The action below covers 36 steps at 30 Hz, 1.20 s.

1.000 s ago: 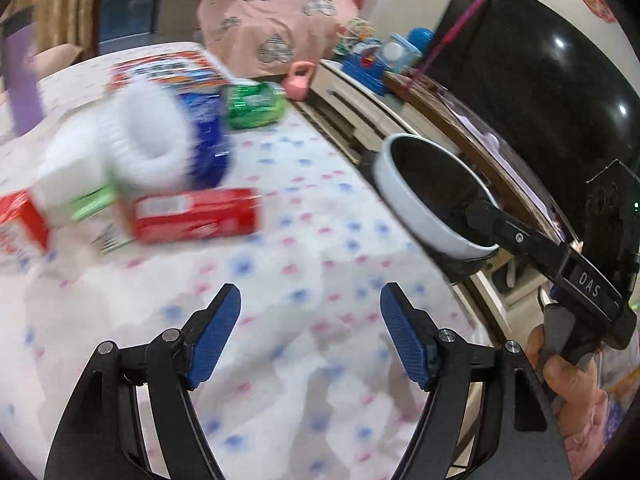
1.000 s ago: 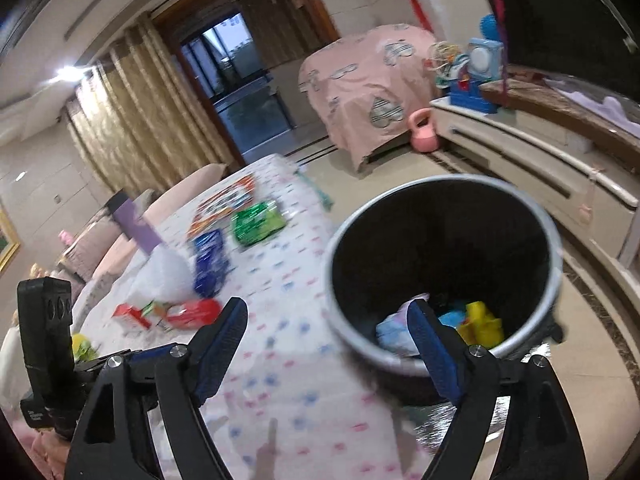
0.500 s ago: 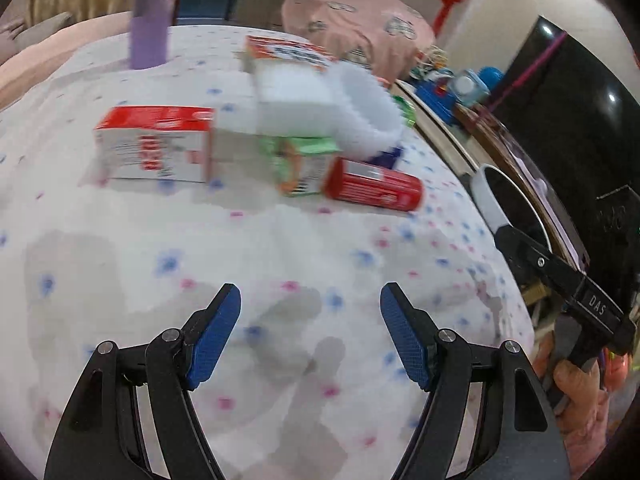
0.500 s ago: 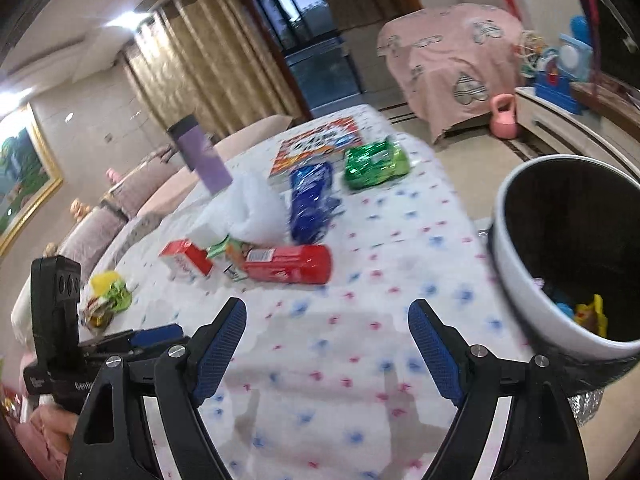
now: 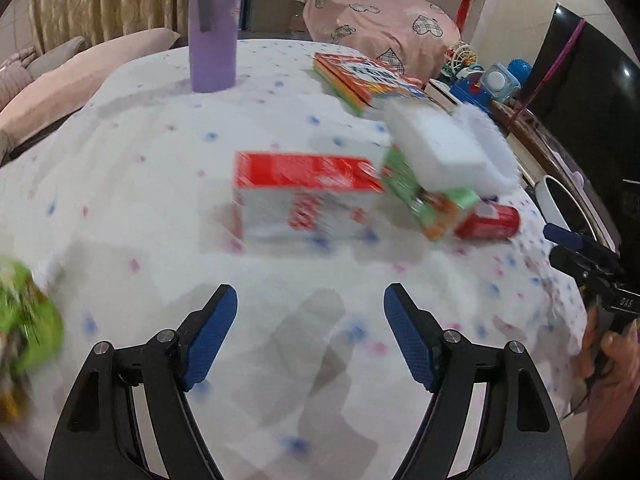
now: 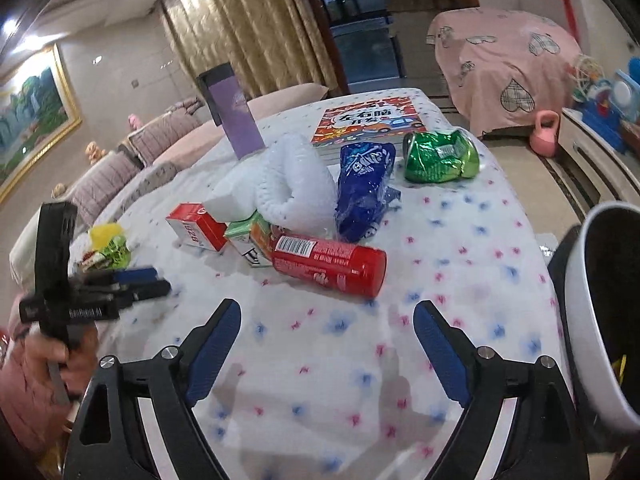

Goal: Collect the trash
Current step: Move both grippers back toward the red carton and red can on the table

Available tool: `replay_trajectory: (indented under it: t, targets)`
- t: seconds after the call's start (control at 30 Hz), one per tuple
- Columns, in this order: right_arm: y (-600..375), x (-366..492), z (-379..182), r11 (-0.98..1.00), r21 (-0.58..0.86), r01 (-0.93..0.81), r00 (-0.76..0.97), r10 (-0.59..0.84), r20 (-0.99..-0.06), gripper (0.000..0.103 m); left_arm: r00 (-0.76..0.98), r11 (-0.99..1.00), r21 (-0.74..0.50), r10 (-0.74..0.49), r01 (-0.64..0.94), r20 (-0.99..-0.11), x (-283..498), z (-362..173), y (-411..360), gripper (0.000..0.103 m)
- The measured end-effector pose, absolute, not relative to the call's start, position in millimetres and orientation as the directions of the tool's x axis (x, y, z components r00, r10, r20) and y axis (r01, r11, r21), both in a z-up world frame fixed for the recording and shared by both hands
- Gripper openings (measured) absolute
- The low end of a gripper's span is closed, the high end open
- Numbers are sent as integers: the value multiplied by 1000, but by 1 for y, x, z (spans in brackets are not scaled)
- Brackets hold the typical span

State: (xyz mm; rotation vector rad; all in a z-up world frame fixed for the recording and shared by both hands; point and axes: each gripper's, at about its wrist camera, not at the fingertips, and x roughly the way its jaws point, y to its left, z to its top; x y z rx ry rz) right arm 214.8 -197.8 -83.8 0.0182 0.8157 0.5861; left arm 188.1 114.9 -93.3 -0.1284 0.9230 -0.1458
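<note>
Trash lies on the dotted tablecloth (image 6: pixel 460 248): a red can (image 6: pixel 332 264) on its side, a red-and-white carton (image 5: pixel 304 196), a green-orange carton (image 5: pixel 432 200), white foam (image 6: pixel 292 188), a blue wrapper (image 6: pixel 364 188), a green wrapper (image 6: pixel 440 156) and a yellow-green wrapper (image 6: pixel 106 246). My left gripper (image 5: pixel 310 336) is open and empty, a short way before the red-and-white carton. My right gripper (image 6: pixel 328 348) is open and empty, just short of the red can. The white bin (image 6: pixel 600 320) stands off the table's right edge.
A purple tumbler (image 5: pixel 214 28) stands upright at the back of the table. A picture book (image 6: pixel 368 124) lies flat behind the wrappers. A pink-covered piece of furniture (image 6: pixel 508 64) and a low cabinet with toys (image 6: pixel 600 120) stand beyond the table.
Both grippers have swung left, from the bin toward the trash pile. The red-and-white carton now lies ahead of my left gripper, the red can ahead of my right. Both stayed open.
</note>
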Motion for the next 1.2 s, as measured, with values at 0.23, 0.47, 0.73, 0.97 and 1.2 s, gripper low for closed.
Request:
replay_trajectory:
  t: [0.23, 0.47, 0.73, 0.97, 1.2]
  targets:
    - [-186, 230, -86, 817, 197, -542, 503, 503, -703, 90, 574, 964, -110, -235, 243, -784, 233, -100, 139, 81]
    - [-173, 243, -93, 779, 174, -602, 458, 516, -724, 90, 558, 930, -138, -318, 341, -767, 262, -100, 129, 81]
    - [-166, 262, -107, 783, 154, -603, 429, 481, -765, 73, 536, 906, -130, -349, 404, -768, 228, -98, 83, 81]
    - [-188, 242, -108, 819, 231, -526, 419, 486, -767, 39, 490, 902, -268, -412, 337, -768, 173, -98, 52, 73]
    - [-193, 221, -100, 817, 276, -506, 413, 510, -755, 43, 556, 950, -205, -304, 235, -774, 166, -88, 42, 75]
